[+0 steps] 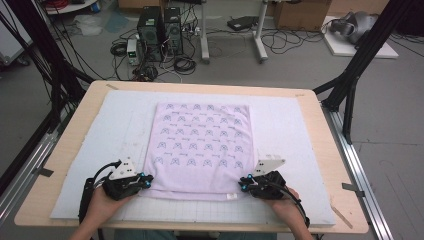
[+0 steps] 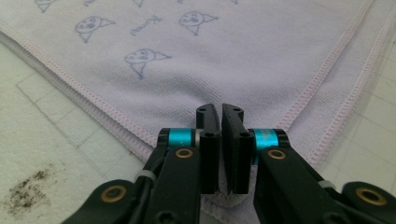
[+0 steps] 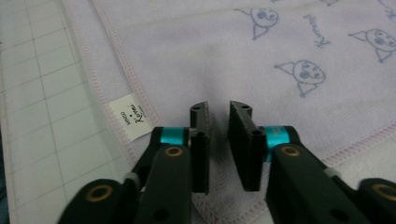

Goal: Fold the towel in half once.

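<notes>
High view: lilac printed towel (image 1: 201, 149) lies flat at frame centre on a white gridded mat (image 1: 300, 130) over a wooden table (image 1: 60, 165) | left gripper (image 1: 146, 179) pinches its lower-left corner | right gripper (image 1: 242, 183) narrow at its lower-right corner, grip unclear | computer towers (image 1: 160, 30), cables on grey floor (image 1: 300, 70), top.

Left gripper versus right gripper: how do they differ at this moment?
The left gripper sits at the towel's near left corner, the right gripper at its near right corner beside a white label. Left fingers nearly meet; right fingers show a wider gap. Both pinch towel fabric.
</notes>
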Motion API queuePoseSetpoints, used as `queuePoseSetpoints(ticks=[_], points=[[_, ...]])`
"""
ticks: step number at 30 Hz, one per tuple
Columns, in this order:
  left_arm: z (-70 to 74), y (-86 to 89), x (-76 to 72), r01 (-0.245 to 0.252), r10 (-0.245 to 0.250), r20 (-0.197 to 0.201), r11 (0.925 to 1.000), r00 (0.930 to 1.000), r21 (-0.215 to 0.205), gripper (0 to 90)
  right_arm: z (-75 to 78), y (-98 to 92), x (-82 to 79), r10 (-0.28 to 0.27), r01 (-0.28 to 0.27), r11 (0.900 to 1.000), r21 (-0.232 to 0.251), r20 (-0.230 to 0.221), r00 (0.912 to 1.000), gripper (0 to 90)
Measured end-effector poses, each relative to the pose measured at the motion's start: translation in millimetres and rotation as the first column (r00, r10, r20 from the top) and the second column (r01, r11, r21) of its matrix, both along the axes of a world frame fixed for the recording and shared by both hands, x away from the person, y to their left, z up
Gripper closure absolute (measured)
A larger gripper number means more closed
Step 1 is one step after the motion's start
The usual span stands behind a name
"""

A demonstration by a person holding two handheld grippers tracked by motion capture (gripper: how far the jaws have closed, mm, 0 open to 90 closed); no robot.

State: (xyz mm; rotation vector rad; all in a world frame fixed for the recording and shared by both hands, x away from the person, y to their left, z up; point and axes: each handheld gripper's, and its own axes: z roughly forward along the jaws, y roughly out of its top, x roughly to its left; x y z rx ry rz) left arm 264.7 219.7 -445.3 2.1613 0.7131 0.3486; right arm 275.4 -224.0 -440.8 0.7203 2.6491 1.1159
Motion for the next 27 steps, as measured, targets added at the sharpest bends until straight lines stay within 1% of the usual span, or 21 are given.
queuePoseSetpoints(ticks=[3,5,10,11,15,17,19,22,24,27], points=[[1.4,0.0,-0.2,-0.002,0.002,0.004,1.0,1.0,0.002,87.3,2.1,0.9,1.4,0.01,-0.01,1.0,-0.012,-0.005,0.9999,86.0],[3.9,1.3,-0.8,-0.006,0.006,0.009,0.9999,0.9999,-0.008,87.3,5.2,0.5,1.8,0.01,-0.01,1.0,-0.009,0.0,1.0,86.4],[15.3,6.5,-1.8,-0.018,0.019,0.018,0.9987,0.9997,-0.049,87.3,15.8,-2.4,2.5,0.011,-0.011,1.0,0.015,0.013,0.9999,86.8],[17.9,7.1,-2.2,-0.022,0.023,0.026,0.9983,0.9994,-0.054,87.3,18.1,-2.8,2.5,0.009,-0.009,1.0,0.02,0.016,0.9998,86.7],[28.4,9.2,-4.0,-0.019,0.021,0.044,0.9983,0.9988,-0.055,87.3,30.5,-5.9,1.7,0.007,-0.009,0.999,0.052,0.034,0.9994,86.8],[31.7,10.1,-5.8,-0.019,0.021,0.053,0.9985,0.9984,-0.052,87.3,36.2,-6.9,-0.4,0.007,-0.01,0.998,0.064,0.042,0.9991,86.7],[33.0,11.6,-8.1,-0.018,0.021,0.052,0.9983,0.9985,-0.056,87.2,40.2,-7.4,-3.1,0.009,-0.012,0.998,0.069,0.052,0.9986,86.8],[29.5,12.4,-11.6,-0.013,0.015,0.043,0.9985,0.9989,-0.054,87.2,39.2,-6.6,-6.6,0.019,-0.022,0.998,0.064,0.047,0.9987,86.8],[25.1,12.7,-13.5,-0.01,0.012,0.03,0.9986,0.9995,-0.052,87.1,34.0,-7.2,-8.0,0.019,-0.021,0.998,0.061,0.031,0.9993,86.7],[21.3,12.8,-14.7,-0.009,0.011,0.026,0.9986,0.9996,-0.053,86.9,24.1,-7.6,-10.0,0.02,-0.02,0.998,0.063,0.005,0.9998,86.8]])
